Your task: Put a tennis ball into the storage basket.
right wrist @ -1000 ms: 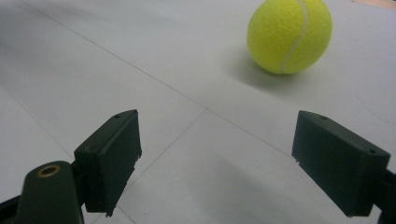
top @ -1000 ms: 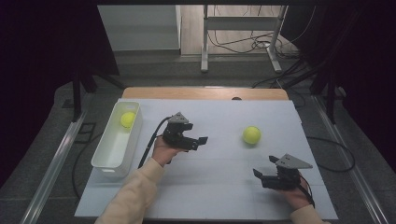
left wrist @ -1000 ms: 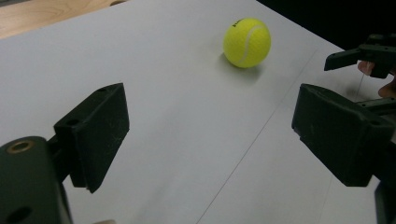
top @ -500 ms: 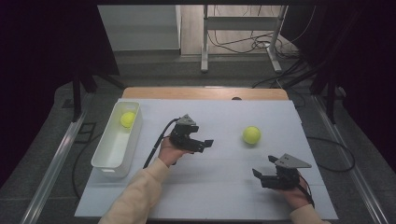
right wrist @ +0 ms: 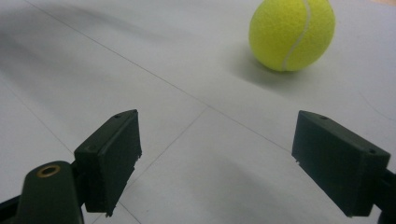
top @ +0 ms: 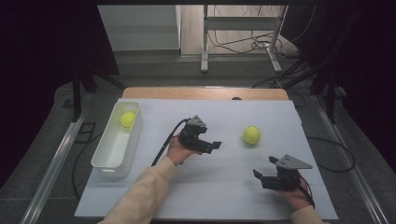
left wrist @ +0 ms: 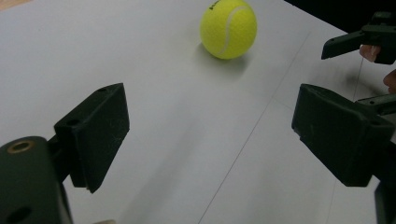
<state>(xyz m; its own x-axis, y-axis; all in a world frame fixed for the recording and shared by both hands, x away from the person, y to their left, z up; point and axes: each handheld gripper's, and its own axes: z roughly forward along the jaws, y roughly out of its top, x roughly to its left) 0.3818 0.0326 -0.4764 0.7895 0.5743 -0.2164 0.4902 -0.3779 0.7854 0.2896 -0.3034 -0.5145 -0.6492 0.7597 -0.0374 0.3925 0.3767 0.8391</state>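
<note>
Two fuzzy yellow-green tennis balls on the table. We take the loose tennis ball (top: 251, 135) as our landmark: it sits alone on the pale white table sheet (top: 224, 196), touching nothing. The second tennis ball (top: 127, 119) lies far to its left, inside the white rectangular plastic bin (top: 109, 161), at that bin's far end.

We see the left black two-jaw gripper (top: 216, 146) just left of the loose ball, near it but apart, jaws wide apart with nothing between them. In the left gripper view (left wrist: 205, 140) the ball (left wrist: 229, 28) sits ahead of the jaws, beyond their tips, bare sheet between the pads. The hand (top: 176, 151) holding it comes in on a cream sleeve (top: 140, 196).

We see the right black two-jaw gripper (top: 264, 168) nearer the person than the ball and slightly right of it, low over the sheet. Jaws spread wide too, nothing gripped. In the right gripper view (right wrist: 215, 158) the ball (right wrist: 292, 33) lies ahead and off to the upper right, clear of both jaws.

Neither gripper touches the ball.
</note>
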